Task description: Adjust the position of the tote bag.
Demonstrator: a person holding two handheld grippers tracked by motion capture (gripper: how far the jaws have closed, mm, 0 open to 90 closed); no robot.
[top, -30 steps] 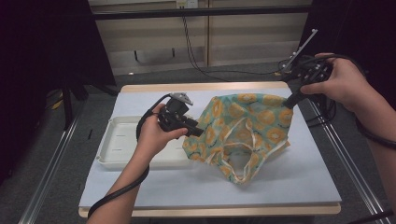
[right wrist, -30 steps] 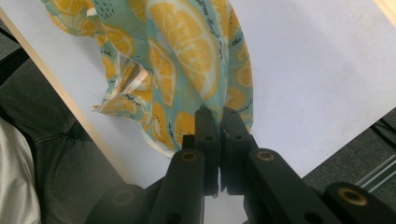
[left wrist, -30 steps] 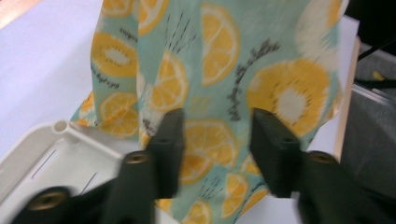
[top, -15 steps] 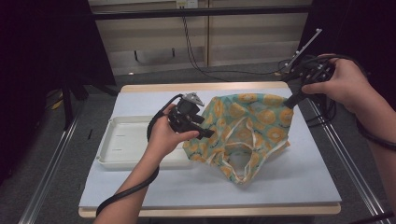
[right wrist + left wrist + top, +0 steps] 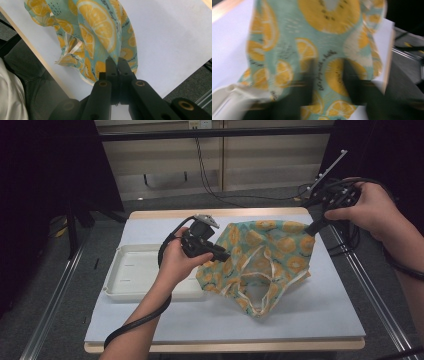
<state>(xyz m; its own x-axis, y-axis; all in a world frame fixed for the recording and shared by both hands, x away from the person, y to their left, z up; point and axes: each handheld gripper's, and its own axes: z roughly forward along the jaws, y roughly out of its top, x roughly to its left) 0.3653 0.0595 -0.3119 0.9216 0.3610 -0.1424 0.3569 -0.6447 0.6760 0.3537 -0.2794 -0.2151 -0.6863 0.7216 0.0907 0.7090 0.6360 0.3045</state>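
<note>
A teal cloth bag printed with orange slices (image 5: 265, 255) is held up by one corner, its lower part lying crumpled on the white table (image 5: 320, 315). My right gripper (image 5: 310, 227) is at the far right of the table, shut on that raised corner; in the right gripper view the jaws (image 5: 117, 61) pinch the bag (image 5: 97, 25), which hangs away from them. My left gripper (image 5: 222, 256) is at the bag's left edge. In the blurred left gripper view its jaws (image 5: 329, 75) stand apart, open, with the bag (image 5: 312, 30) close in front of them.
A shallow white tray (image 5: 130, 280) lies on the left part of the table, and its rim (image 5: 227, 100) shows beside the left jaws. Cables trail off the table's far right edge. Metal rails run along both sides of the table.
My left gripper has moved right, from over the tray to the bag's left edge. The right gripper has held the raised corner almost still.
</note>
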